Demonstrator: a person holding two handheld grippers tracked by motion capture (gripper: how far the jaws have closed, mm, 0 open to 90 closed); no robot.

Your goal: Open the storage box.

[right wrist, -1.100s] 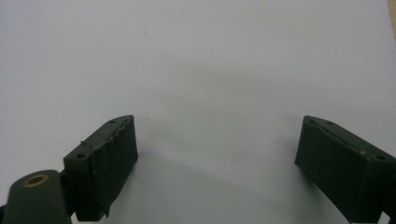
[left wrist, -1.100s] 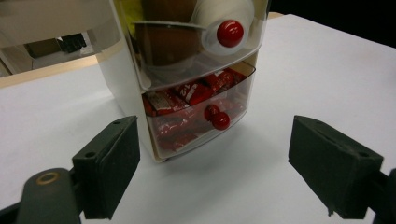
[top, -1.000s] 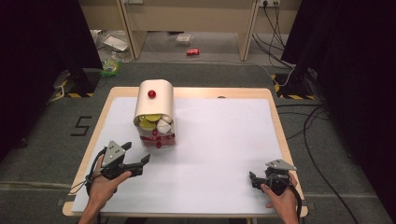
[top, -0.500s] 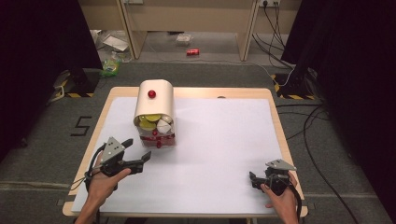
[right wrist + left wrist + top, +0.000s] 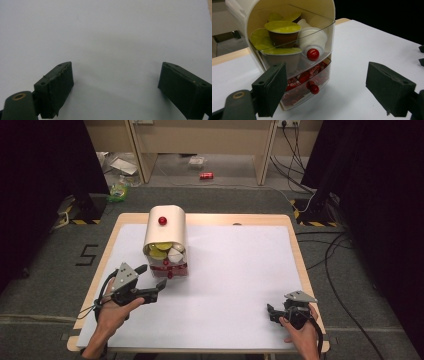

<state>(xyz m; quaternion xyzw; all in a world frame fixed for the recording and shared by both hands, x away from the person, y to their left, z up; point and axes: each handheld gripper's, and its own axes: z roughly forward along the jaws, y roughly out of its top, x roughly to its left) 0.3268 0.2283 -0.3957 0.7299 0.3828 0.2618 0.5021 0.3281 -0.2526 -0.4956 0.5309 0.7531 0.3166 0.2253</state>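
Fingers (image 5: 274, 92) of the left gripper (image 5: 150, 281) spread wide, released, facing the capsule dispenser (image 5: 165, 240).
The dispenser stands on the bench (image 5: 240, 270) at about 10 o'clock from its middle, its lower drawer (image 5: 312, 82) just ahead of the left gripper. The right gripper (image 5: 274, 312), at 5 o'clock, hangs released over bare white bench.

**Free room on the table**

A cream, round-topped capsule dispenser with clear drawers (image 5: 165, 242) stands near the white-topped wooden table's (image 5: 235, 270) far left corner, just ahead of the left gripper (image 5: 152, 282). The middle and right lie open.
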